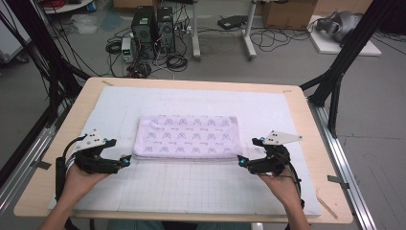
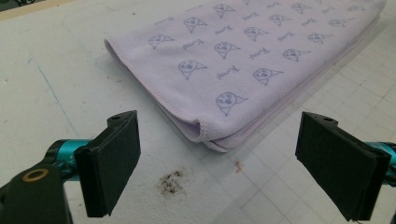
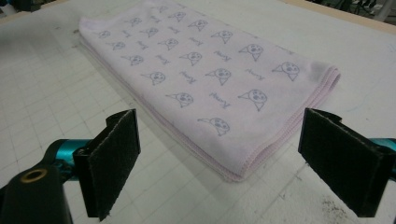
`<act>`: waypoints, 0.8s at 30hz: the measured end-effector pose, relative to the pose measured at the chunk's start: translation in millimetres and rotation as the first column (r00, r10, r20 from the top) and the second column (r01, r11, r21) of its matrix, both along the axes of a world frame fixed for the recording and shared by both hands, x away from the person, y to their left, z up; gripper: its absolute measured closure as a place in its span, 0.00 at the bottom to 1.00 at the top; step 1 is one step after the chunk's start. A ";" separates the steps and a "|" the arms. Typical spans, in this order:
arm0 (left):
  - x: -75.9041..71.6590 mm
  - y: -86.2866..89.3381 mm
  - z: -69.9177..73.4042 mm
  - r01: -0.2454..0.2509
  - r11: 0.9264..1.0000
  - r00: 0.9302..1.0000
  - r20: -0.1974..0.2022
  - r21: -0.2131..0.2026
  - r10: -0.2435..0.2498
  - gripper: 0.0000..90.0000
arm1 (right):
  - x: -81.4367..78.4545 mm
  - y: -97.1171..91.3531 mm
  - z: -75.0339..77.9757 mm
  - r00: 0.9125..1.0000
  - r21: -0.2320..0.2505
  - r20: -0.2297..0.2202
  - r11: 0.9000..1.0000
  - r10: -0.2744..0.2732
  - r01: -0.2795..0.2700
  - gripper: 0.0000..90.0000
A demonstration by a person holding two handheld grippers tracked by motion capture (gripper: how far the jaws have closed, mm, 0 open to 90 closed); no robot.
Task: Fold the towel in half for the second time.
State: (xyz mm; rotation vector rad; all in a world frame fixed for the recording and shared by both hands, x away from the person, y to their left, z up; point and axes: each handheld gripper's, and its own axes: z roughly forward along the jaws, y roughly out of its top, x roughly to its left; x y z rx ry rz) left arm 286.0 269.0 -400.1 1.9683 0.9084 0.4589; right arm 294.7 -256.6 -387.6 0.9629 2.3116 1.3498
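Folded towel [image 1: 186, 136] flat on the white mat [image 1: 191, 187], long axis running left to right across the table. Left gripper [image 1: 125, 161] just off its near left corner, right gripper [image 1: 242, 162] just off the near right, both about equally close. Jaws wide on both, nothing between them. Near corners straight ahead, apart from the pads [image 2: 114, 161].

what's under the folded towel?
The folded lilac towel lies on a white gridded mat, which covers the wooden table. Stacked edges at its near corners show several layers. The mat surface beneath it, and anything between the layers, is covered.
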 end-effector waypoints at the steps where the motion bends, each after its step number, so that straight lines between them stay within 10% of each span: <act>1: -1.1 0.2 0.0 -0.001 1.000 1.000 0.002 -0.002 0.001 0.16 | -1.2 -0.8 -0.6 1.000 0.001 0.000 1.000 0.000 0.000 0.13; 24: -32.6 8.4 -4.8 -0.012 1.000 1.000 0.019 -0.006 0.012 0.16 | -34.6 -11.7 -8.9 1.000 0.014 0.009 1.000 -0.001 0.000 0.13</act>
